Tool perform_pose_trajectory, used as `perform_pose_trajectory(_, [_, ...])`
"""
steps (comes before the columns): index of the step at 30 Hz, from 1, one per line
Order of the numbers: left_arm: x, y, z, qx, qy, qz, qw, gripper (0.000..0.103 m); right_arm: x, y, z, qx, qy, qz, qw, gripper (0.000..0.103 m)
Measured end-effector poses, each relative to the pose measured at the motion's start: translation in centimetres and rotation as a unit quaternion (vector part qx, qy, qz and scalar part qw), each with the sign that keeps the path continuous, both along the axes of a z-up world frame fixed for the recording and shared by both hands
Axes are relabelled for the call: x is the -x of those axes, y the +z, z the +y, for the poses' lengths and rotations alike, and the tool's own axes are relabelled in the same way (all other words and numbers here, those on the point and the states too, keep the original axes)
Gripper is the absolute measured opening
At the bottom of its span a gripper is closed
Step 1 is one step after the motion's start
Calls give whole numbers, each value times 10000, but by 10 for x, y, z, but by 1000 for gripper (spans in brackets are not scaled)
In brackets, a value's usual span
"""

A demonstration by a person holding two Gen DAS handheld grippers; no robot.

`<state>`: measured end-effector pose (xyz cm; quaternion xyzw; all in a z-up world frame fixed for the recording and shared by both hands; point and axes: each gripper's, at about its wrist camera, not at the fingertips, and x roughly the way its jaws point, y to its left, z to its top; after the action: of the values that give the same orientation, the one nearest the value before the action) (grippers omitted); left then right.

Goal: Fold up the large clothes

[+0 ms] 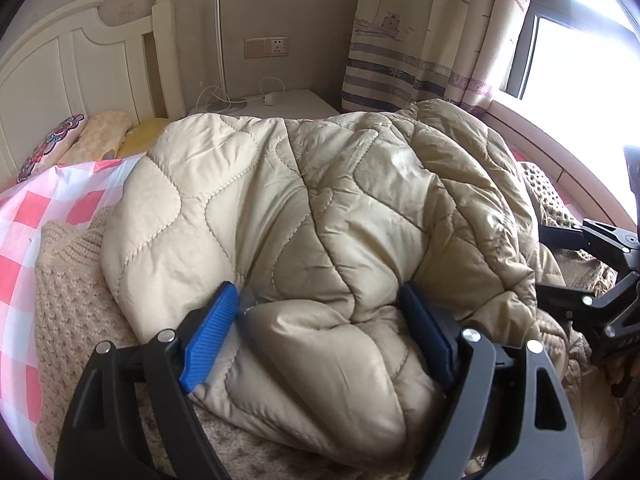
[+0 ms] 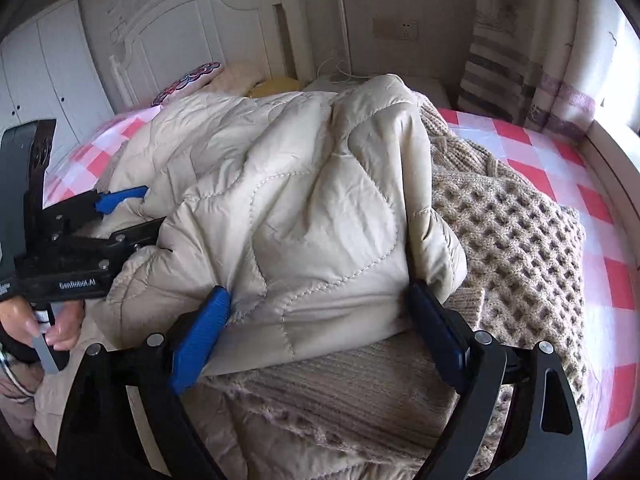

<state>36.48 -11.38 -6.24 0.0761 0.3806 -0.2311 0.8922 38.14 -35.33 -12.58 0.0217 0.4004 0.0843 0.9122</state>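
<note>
A large beige quilted jacket (image 1: 304, 208) lies bunched on the bed, over a tan knitted garment (image 1: 72, 288). My left gripper (image 1: 320, 320) is open, its blue fingers (image 1: 208, 336) on either side of a puffy fold at the jacket's near edge. My right gripper (image 2: 320, 320) is open too, its blue fingers (image 2: 200, 344) straddling another bulky part of the jacket (image 2: 304, 216) above the knit (image 2: 512, 248). The left gripper also shows at the left of the right wrist view (image 2: 132, 208); the right gripper's black frame shows at the right edge of the left wrist view (image 1: 592, 280).
The bed has a pink and white checked sheet (image 2: 560, 160) and pillows (image 1: 60, 140) by a white headboard (image 1: 72, 64). A white nightstand (image 1: 288, 104) with a cable stands behind. Striped curtains (image 1: 424, 32) and a window ledge (image 1: 560, 152) lie to the right.
</note>
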Motion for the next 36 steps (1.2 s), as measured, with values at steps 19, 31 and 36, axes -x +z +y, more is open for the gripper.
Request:
perform_pose_trajectory(19, [-91, 9, 38, -347, 1045, 454, 9929, 92, -78, 40, -8, 260, -45, -224, 9994, 73])
perform_pose_trajectory(31, [-92, -9, 63, 295, 1208, 438, 9913, 98, -84, 5, -54, -778, -452, 93, 9959, 73])
perform_pose_trajectory(36, [-52, 25, 82, 310, 1952, -328, 9797, 96, -32, 41, -44, -675, -1046, -434, 9913, 75])
